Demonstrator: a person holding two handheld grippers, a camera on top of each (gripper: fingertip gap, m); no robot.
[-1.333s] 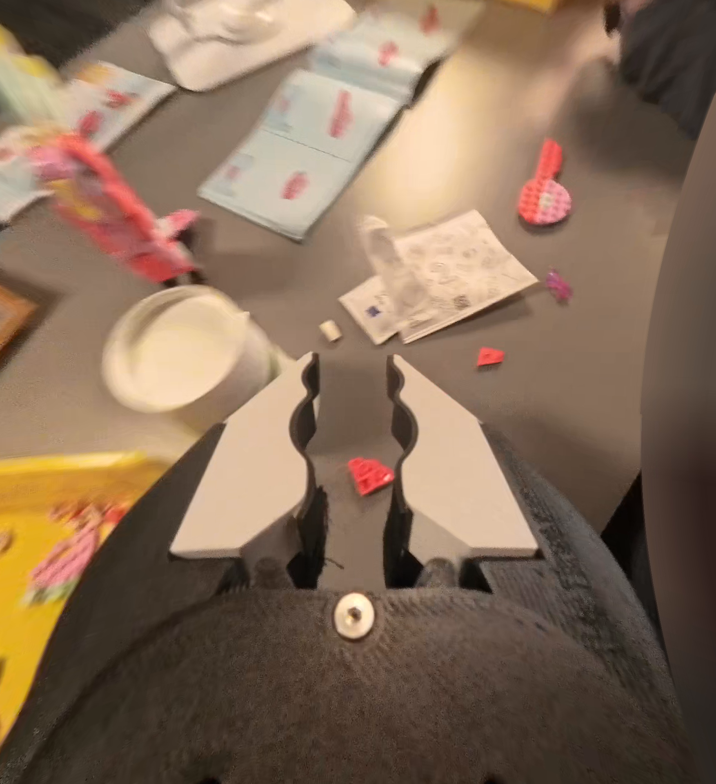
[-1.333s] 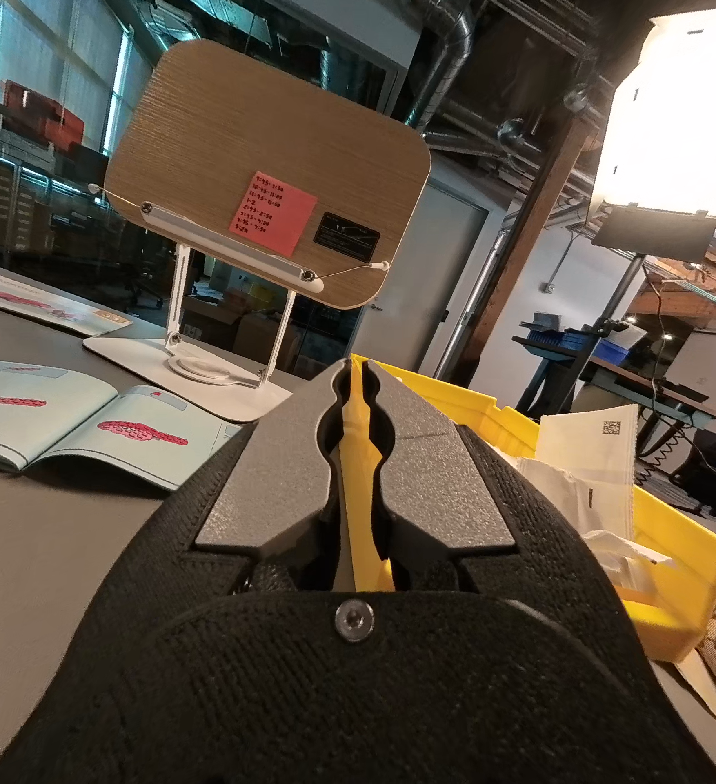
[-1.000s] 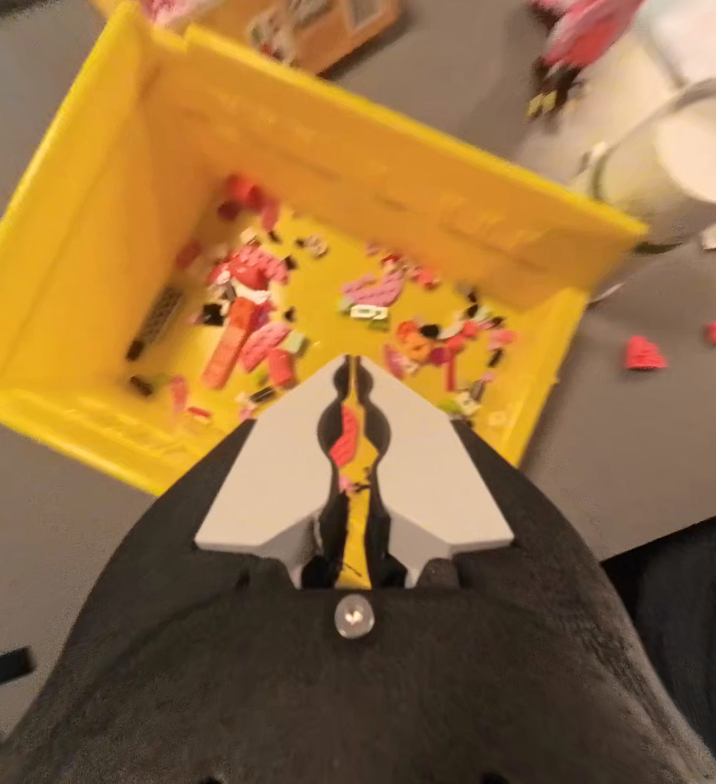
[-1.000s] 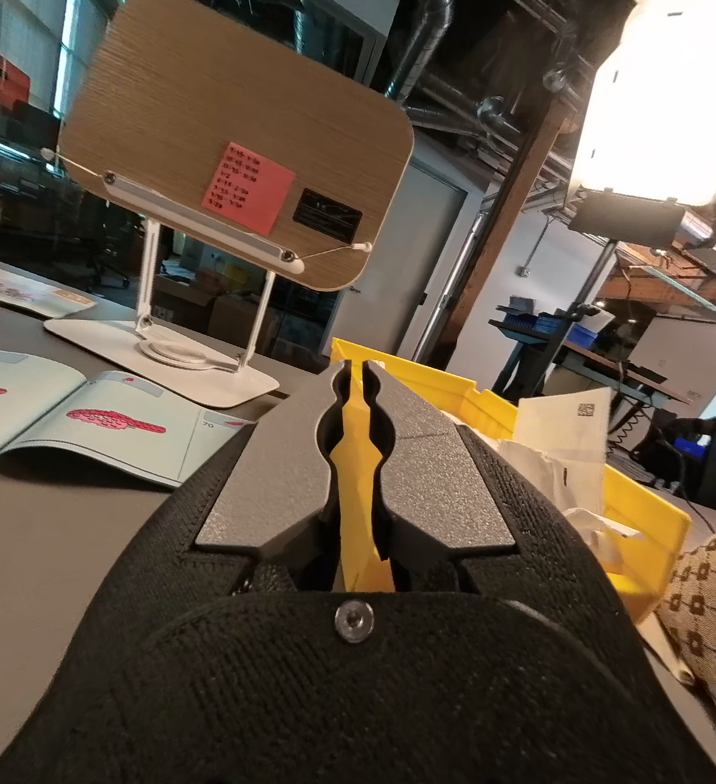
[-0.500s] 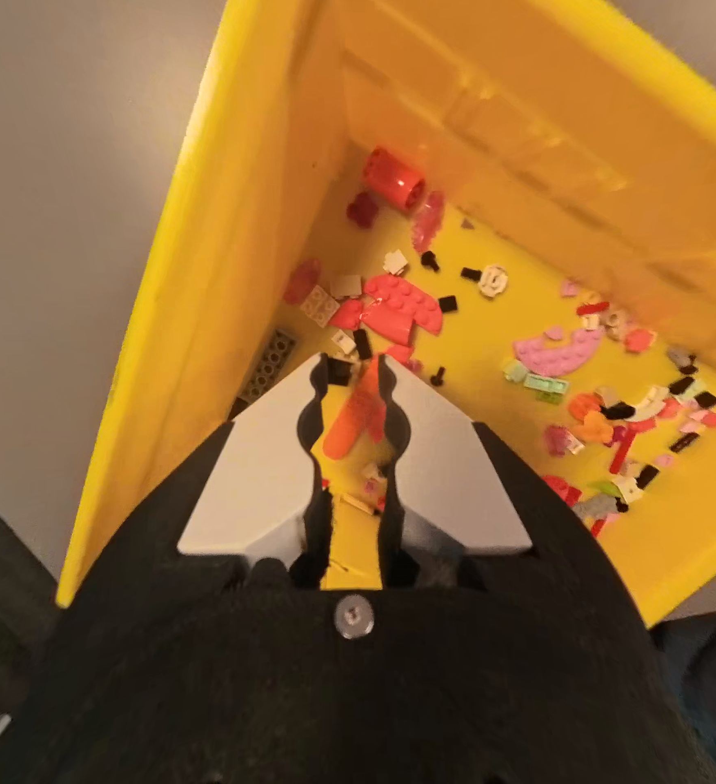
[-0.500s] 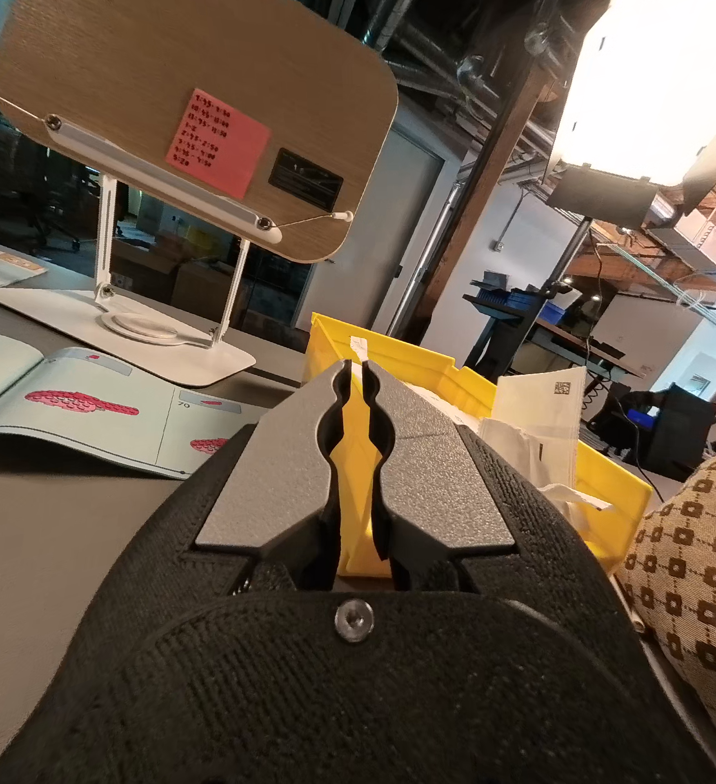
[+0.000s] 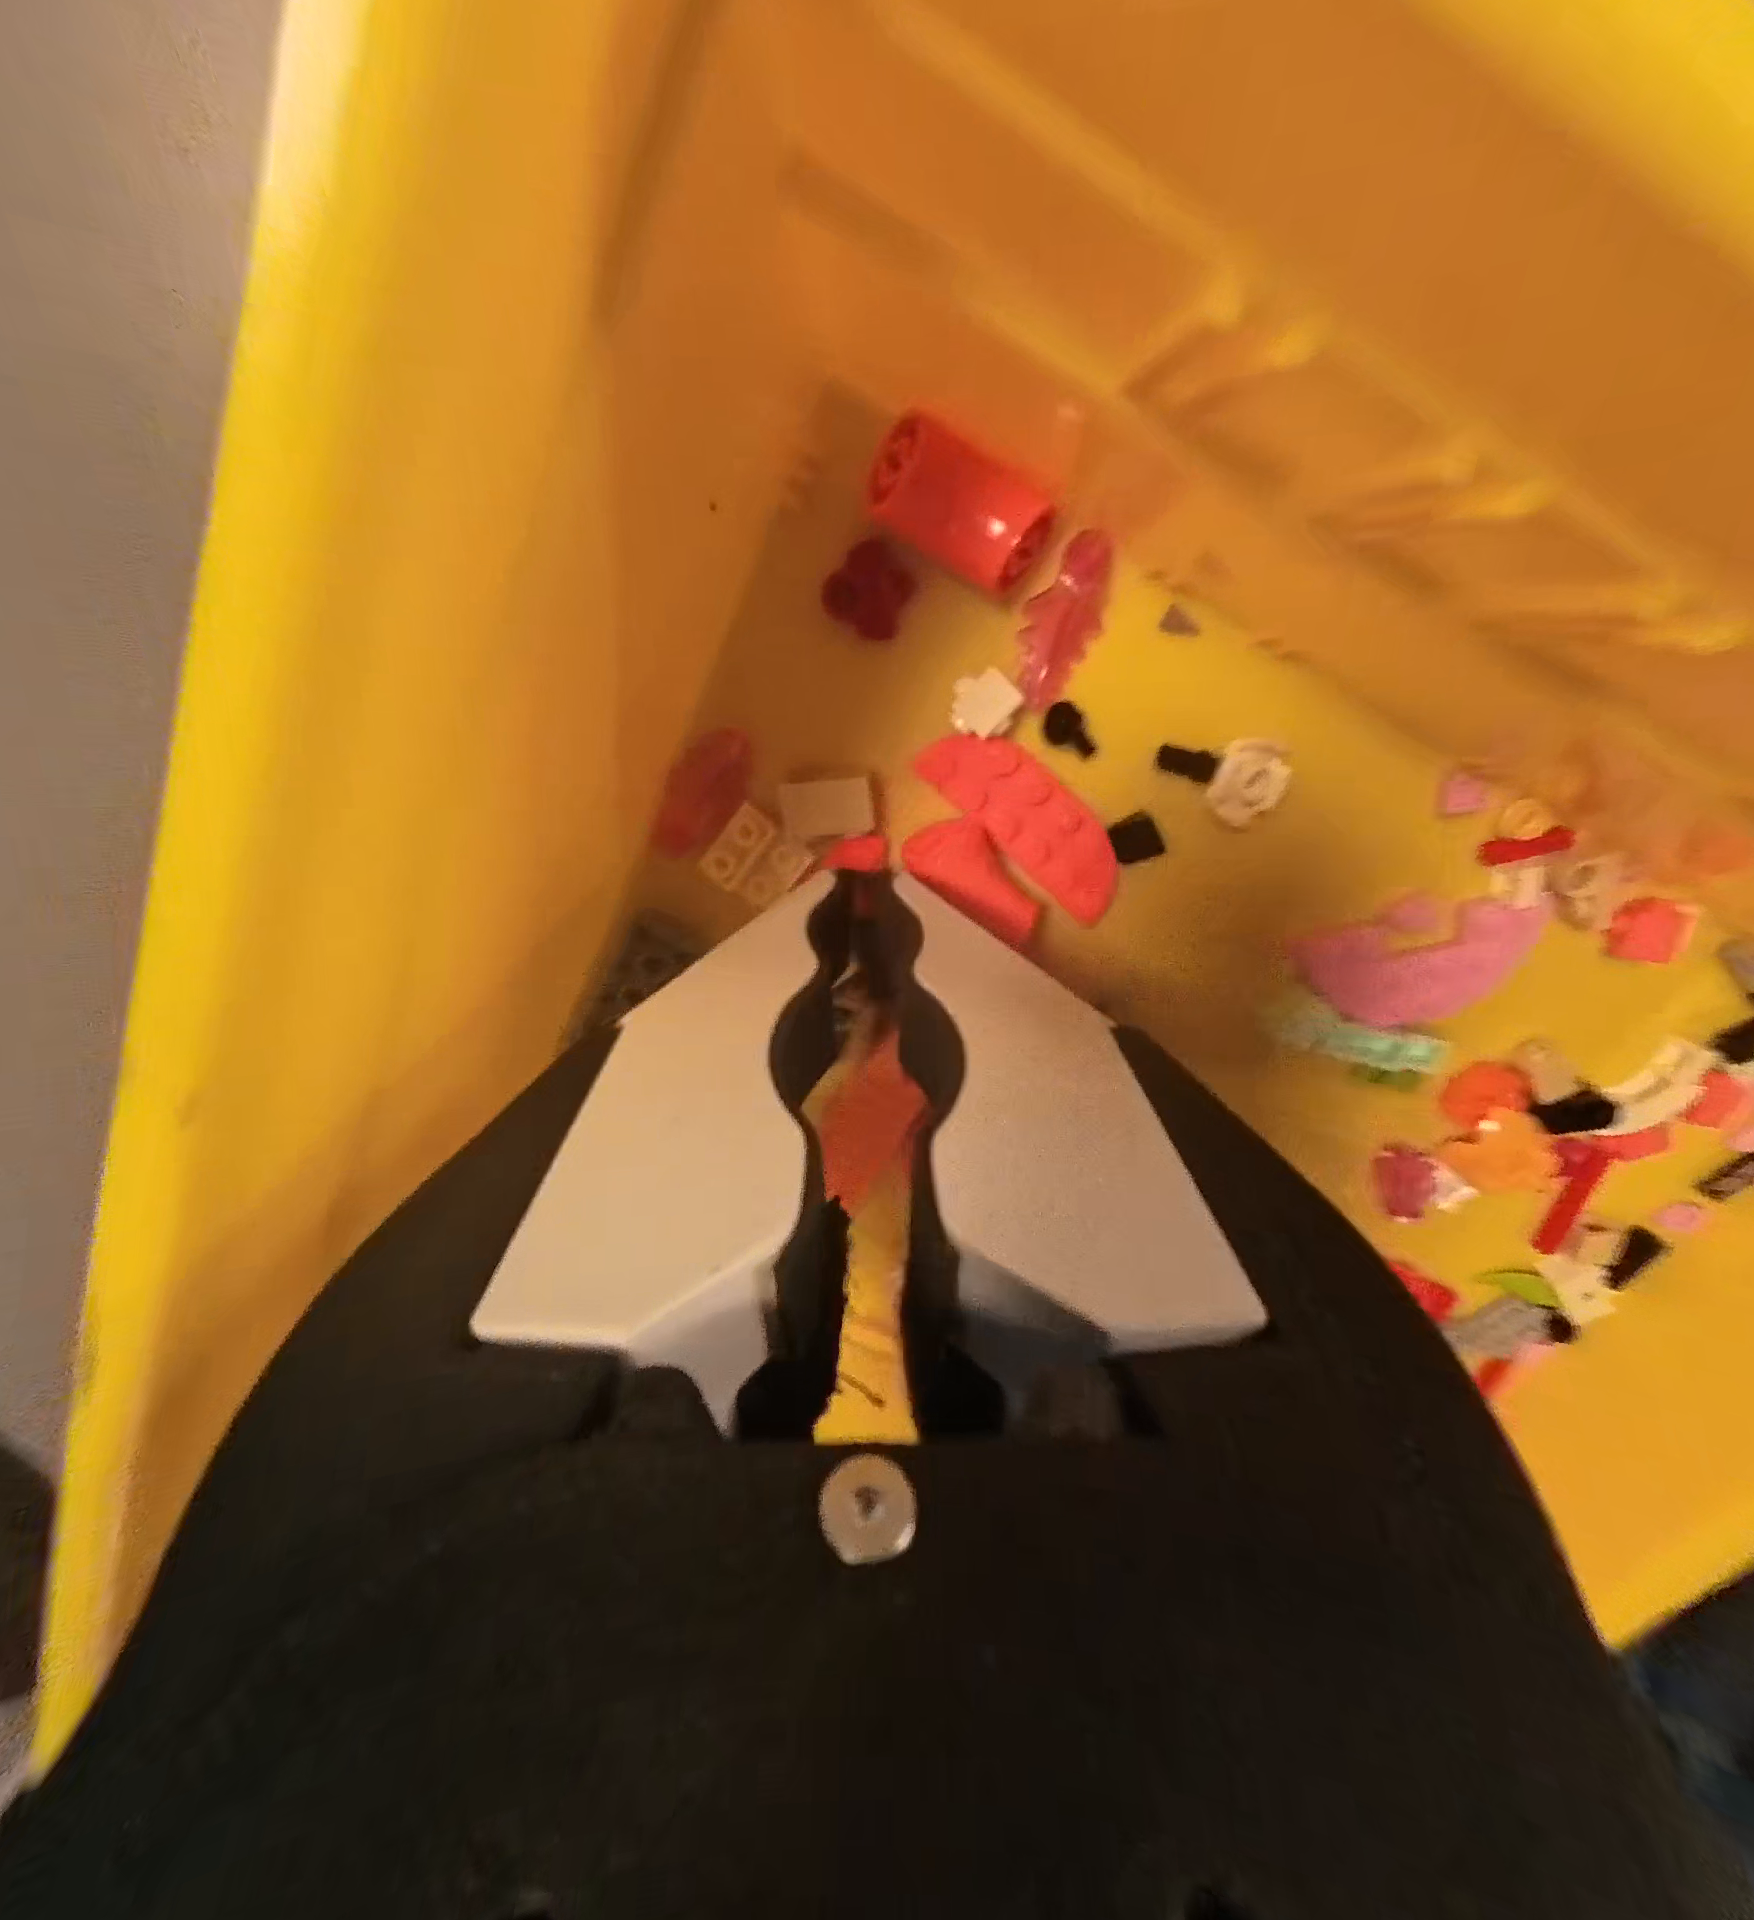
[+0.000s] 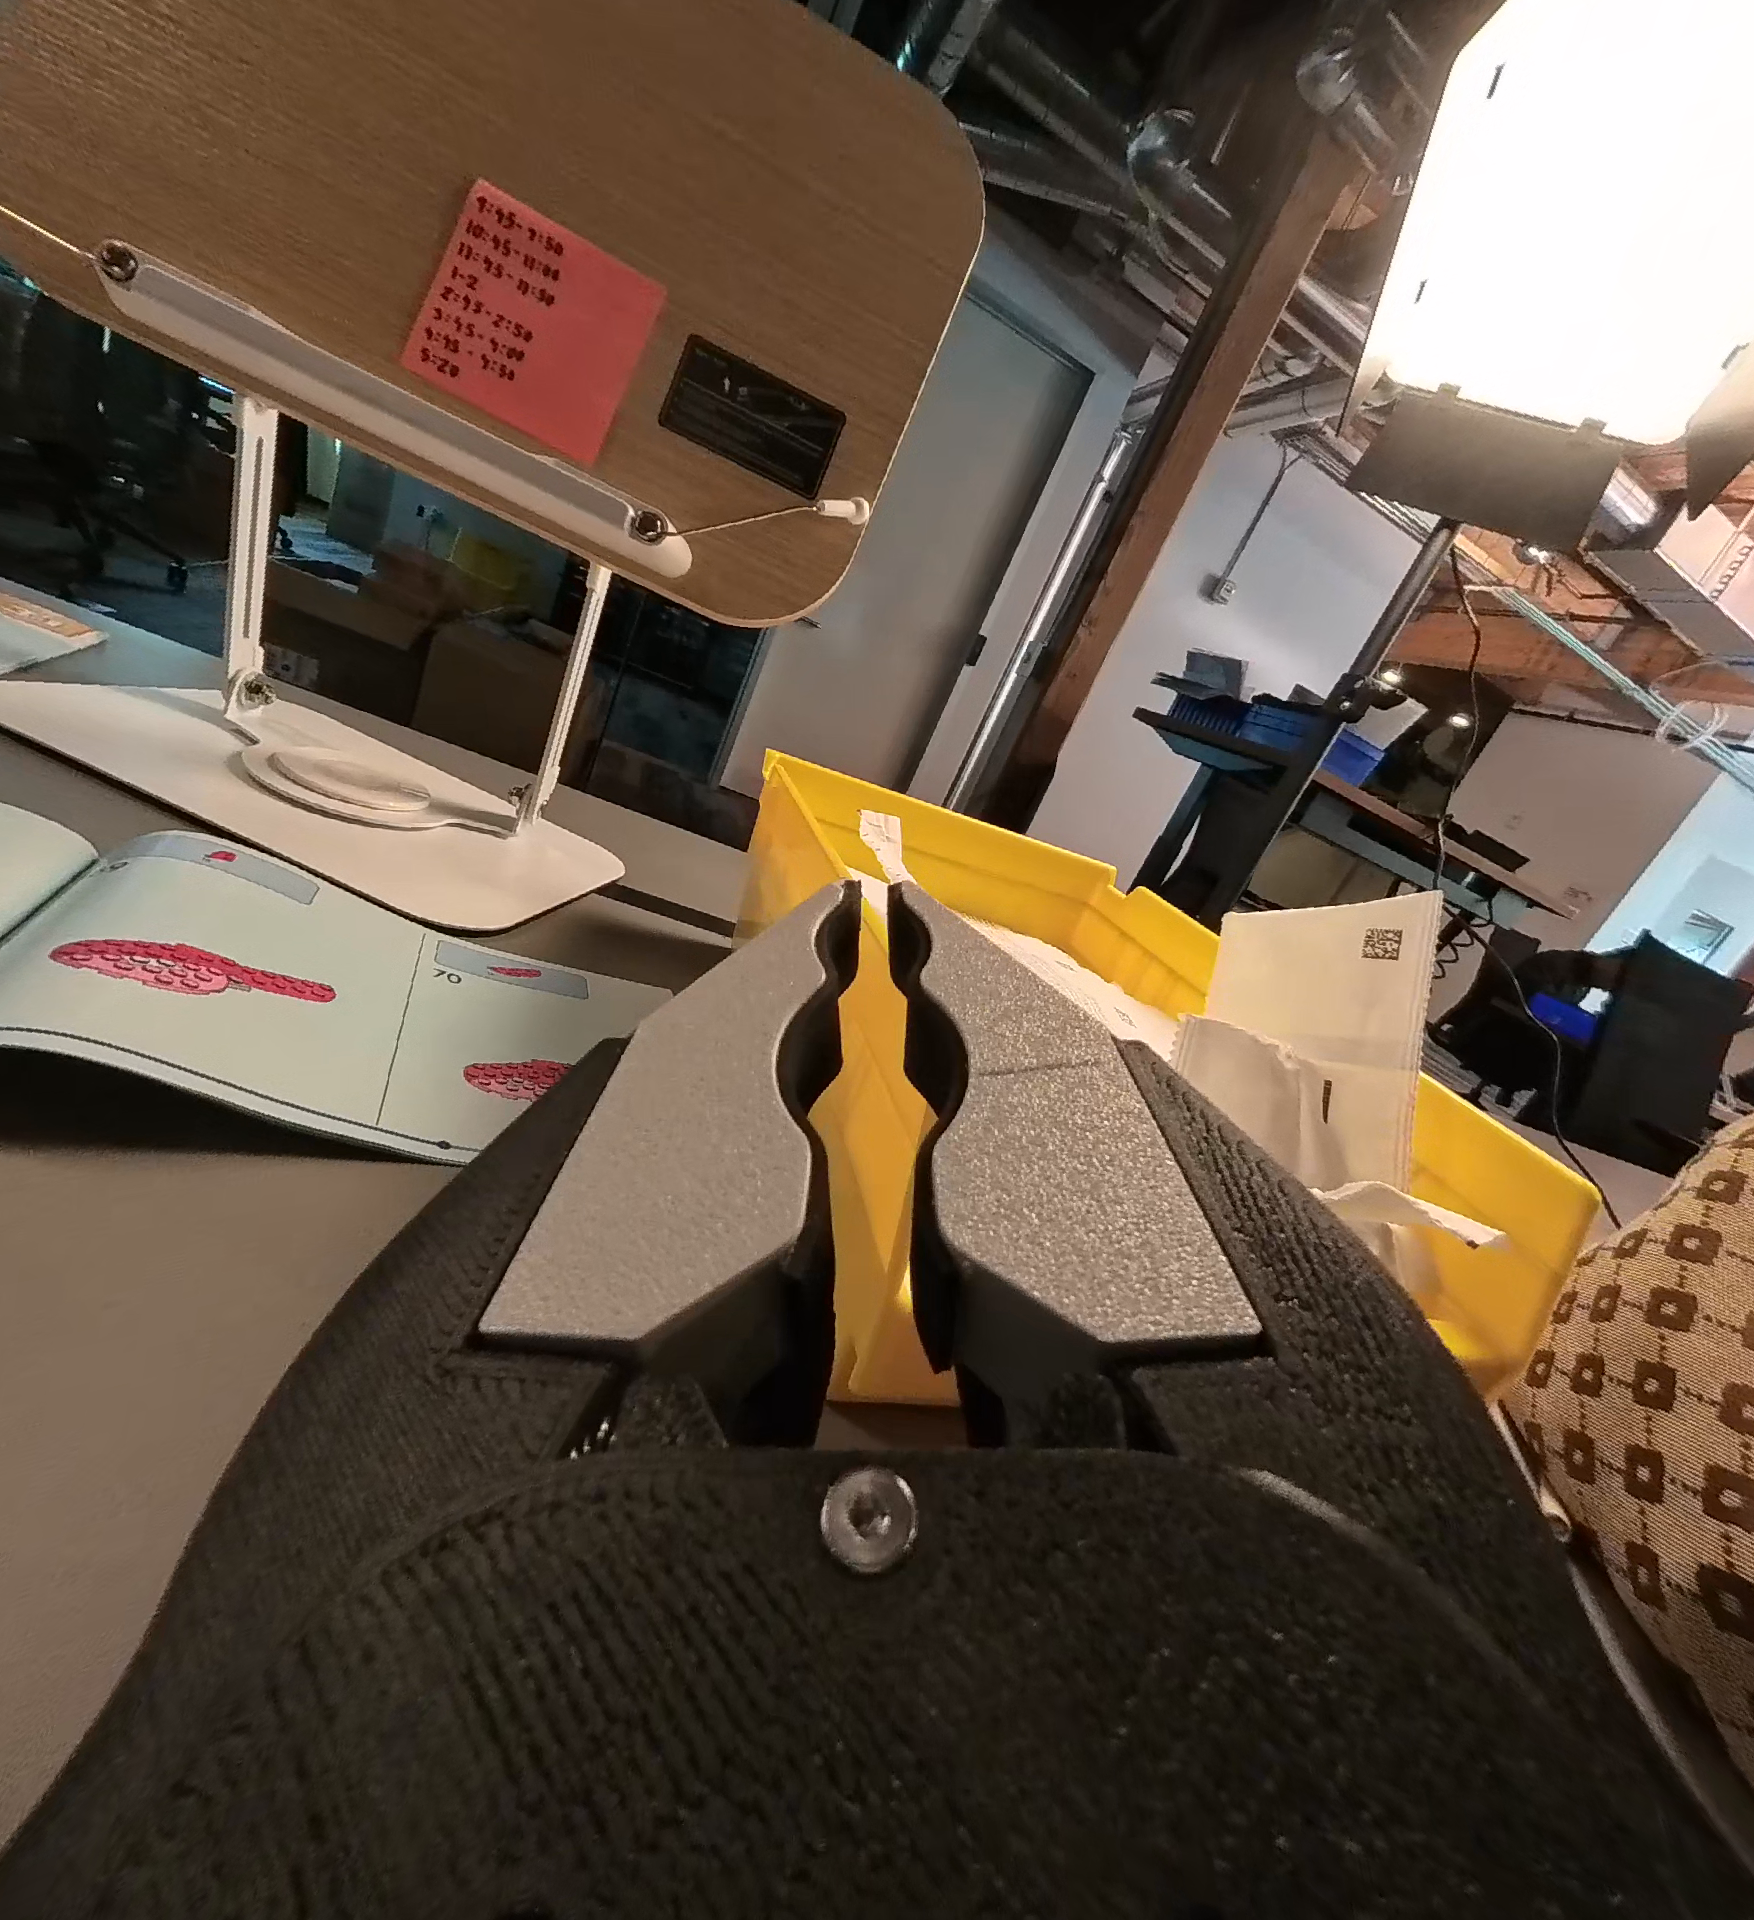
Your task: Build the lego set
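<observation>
Dropping deeper into the bin since half a second ago, the left claw has gone from apart to pinched on a thin coral piece by the bin's left wall. Blur hides how much pad bites. A tip-only hold could let it twist out or snag the plates just right. The right claw hovers above the counter, nearly together and bare.

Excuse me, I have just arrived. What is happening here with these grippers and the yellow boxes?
A person holds two grippers. The left hand-held gripper is lowered into a yellow bin of small toy bricks, its fingers closed, with a small red brick at the tips. The right hand-held gripper is closed on nothing and points at another yellow bin filled with white paper bags.
</observation>
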